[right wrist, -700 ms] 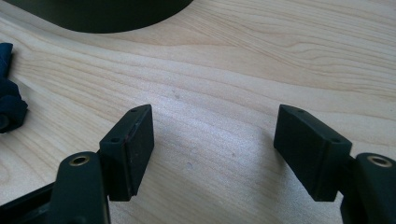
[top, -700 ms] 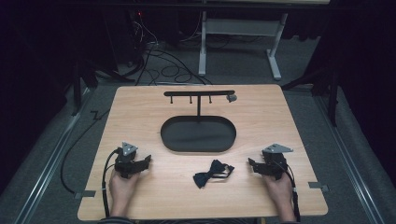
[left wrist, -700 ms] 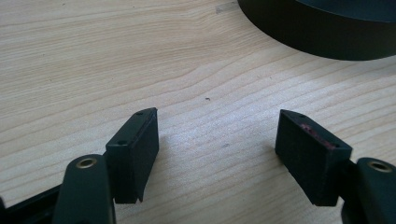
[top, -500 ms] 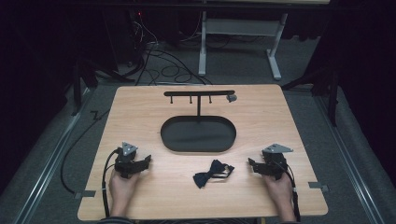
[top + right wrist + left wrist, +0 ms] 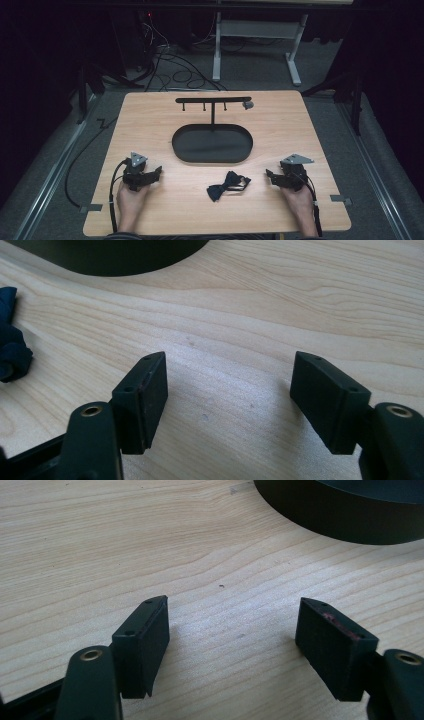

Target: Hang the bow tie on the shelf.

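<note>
While both hands rest near the front edge of the wooden table (image 5: 150,115), the high view shows the left gripper (image 5: 159,171) and the right gripper (image 5: 268,175) lying low on the wood, each pointing inward. Between them, nearer the person, lies a dark bow tie (image 5: 227,185), apart from both and closer to the right gripper. Behind it sits a black oval tray (image 5: 212,145), from whose far side rises a T-shaped hanger stand (image 5: 213,101) with small pegs under its bar.

From the left gripper view, the left gripper (image 5: 231,625) has its jaws spread wide with bare wood between them; the tray's wall (image 5: 345,515) curves across the upper right.

From the right gripper view, the right gripper (image 5: 227,382) is likewise spread and empty, the bow tie (image 5: 12,345) at the left edge, the tray (image 5: 115,255) at top.
</note>
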### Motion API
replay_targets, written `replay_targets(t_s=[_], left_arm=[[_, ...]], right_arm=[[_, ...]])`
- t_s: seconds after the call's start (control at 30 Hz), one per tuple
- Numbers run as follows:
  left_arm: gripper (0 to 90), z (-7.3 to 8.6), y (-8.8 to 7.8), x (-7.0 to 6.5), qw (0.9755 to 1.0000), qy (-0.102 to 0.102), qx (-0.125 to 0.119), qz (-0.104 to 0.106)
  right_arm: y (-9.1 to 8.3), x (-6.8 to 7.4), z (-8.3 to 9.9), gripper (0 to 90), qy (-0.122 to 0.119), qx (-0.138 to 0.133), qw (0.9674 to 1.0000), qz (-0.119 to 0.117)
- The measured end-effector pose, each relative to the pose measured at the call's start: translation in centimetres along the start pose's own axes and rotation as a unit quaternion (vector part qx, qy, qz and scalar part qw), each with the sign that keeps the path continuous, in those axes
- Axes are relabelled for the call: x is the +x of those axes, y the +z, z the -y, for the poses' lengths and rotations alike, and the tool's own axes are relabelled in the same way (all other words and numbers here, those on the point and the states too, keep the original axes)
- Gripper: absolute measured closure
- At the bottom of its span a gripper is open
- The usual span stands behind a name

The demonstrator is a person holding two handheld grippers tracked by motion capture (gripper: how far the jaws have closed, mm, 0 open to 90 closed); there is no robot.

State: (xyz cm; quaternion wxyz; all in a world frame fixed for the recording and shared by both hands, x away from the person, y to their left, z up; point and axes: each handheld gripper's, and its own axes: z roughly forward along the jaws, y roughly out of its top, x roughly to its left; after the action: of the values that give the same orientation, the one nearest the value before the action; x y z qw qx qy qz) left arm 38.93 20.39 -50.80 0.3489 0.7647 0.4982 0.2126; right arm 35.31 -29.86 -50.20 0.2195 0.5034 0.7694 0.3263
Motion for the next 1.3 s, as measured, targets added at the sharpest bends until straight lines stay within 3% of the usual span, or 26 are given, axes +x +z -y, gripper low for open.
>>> replay_targets(t_s=[0.2, 0.37, 0.57, 0.7, 1.0, 1.3], left_arm=[[30.3, 0.0, 0.0, 0.1, 1.0000, -0.001, 0.000, 0.001], [30.2, 0.0, 0.0, 0.1, 1.0000, -0.003, -0.001, 0.003], [30.0, 0.0, -0.1, 0.2, 1.0000, -0.004, 0.001, 0.007], [30.0, 0.0, -0.1, 0.2, 1.0000, -0.005, -0.001, 0.006], [30.0, 0.0, -0.1, 0.2, 1.0000, -0.005, 0.000, 0.007], [30.0, 0.0, -0.1, 0.2, 1.0000, -0.004, 0.000, 0.006]], right_arm=[[0.0, 0.0, 0.0, 36.0, 0.003, -0.001, 1.0000, 0.004], [-0.3, -0.1, 0.1, 43.2, 0.012, 0.000, 0.9999, 0.007], [-1.3, 0.2, 0.2, 47.8, 0.042, -0.025, 0.9988, 0.001], [-2.0, 0.7, 0.2, 49.9, 0.042, -0.041, 0.9983, 0.000], [-2.9, 1.8, 0.4, 51.0, 0.043, -0.051, 0.9974, -0.027], [-3.1, 4.0, -0.2, 52.0, 0.030, -0.052, 0.9965, -0.058]])
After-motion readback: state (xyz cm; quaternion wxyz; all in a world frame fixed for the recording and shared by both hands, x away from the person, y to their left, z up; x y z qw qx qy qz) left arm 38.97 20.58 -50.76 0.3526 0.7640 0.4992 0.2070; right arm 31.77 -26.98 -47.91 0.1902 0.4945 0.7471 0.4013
